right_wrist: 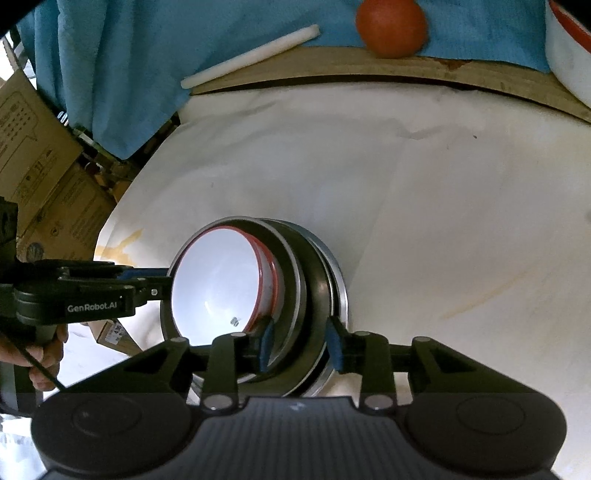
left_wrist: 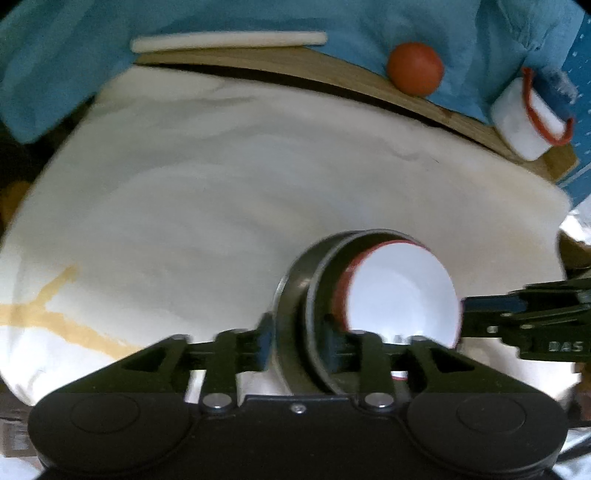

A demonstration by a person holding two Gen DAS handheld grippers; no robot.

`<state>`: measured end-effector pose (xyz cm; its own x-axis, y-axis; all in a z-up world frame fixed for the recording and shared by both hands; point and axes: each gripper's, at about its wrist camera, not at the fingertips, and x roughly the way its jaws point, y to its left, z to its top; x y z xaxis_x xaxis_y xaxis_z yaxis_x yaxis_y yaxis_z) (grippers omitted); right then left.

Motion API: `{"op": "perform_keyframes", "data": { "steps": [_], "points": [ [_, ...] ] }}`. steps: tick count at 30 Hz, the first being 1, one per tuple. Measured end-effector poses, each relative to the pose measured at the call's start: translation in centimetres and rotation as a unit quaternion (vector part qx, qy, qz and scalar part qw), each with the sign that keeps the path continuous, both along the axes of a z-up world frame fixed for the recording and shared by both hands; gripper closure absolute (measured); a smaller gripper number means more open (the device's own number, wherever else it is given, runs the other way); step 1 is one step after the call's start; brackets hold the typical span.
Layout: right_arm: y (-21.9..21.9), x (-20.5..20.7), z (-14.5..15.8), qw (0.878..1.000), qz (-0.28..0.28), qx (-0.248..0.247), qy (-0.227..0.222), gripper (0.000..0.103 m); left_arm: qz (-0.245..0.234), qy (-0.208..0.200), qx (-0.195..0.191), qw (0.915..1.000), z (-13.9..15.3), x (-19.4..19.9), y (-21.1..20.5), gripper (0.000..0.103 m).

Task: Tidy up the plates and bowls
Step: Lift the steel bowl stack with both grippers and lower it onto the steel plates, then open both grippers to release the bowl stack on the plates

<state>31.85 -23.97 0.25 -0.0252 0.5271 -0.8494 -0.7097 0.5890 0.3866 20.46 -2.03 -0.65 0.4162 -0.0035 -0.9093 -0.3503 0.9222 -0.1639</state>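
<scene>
**Gripping the nested stack from both sides**

Looking along my left claw point(left_wrist: 299, 341), I see its two fingers clenched on the dark metal rims of a stack of plates point(left_wrist: 295, 295) tipped on edge above the white cloth-covered surface point(left_wrist: 221, 184). Nested in the stack is a white bowl with a red rim point(left_wrist: 402, 291), its hollow turned toward the right. My own claw body hides the lower part of the stack, so I cannot tell whether it touches the surface. My right claw point(left_wrist: 517, 314) reaches in from the right edge, its tip at the bowl's rim; motion blur smears it. Farther back lie a white stick point(left_wrist: 229, 40) on a blue cloth point(left_wrist: 258, 18), an orange-red ball point(left_wrist: 414, 69) and a white red-rimmed cup point(left_wrist: 524, 118) lying on its side on a wooden board point(left_wrist: 332, 74).

From my right wrist, the right claw point(right_wrist: 301, 341) is clamped on the same dark rims, blue pads pressing either side. The bowl faces left here, a small dark mark inside it that I cannot read. The left claw point(right_wrist: 110, 291) comes in from the left, meeting the stack's edge, with my hand point(right_wrist: 44, 354) partly cut off below it. Cardboard boxes point(right_wrist: 40, 155) sit beyond the surface's edge. The cup is cropped at the top right corner.
</scene>
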Motion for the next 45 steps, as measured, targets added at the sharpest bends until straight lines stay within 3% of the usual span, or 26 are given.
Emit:
{"op": "perform_keyframes", "data": {
  "steps": [2,10,24,29,38,45],
  "points": [
    [0.0,-0.1,0.1,1.0,0.002,0.0,-0.006,0.066,-0.001,-0.002,0.023,0.9997,0.3,-0.2,-0.3,0.05],
    [-0.5,-0.4,0.2,1.0,0.001,0.005,-0.016,0.056,0.016,-0.006,0.032,0.9993,0.5,-0.8,-0.5,0.043],
    [-2.0,-0.7,0.6,0.998,-0.013,0.028,-0.055,0.043,0.05,-0.006,0.087,0.9949,1.1,-1.5,-1.3,0.01],
    [-2.5,-0.8,0.9,0.997,-0.018,0.038,-0.069,0.032,0.075,-0.01,0.101,0.992,1.1,-2.0,-1.4,0.002],
    [-3.7,-1.0,1.2,0.995,-0.027,0.056,-0.084,0.013,0.109,-0.025,0.115,0.9871,1.5,-3.3,-1.6,0.001],
    [-4.5,-0.8,1.5,0.992,-0.04,0.069,-0.097,0.0,0.106,-0.035,0.132,0.9849,2.0,-3.3,-2.2,0.001]
  ]
}}
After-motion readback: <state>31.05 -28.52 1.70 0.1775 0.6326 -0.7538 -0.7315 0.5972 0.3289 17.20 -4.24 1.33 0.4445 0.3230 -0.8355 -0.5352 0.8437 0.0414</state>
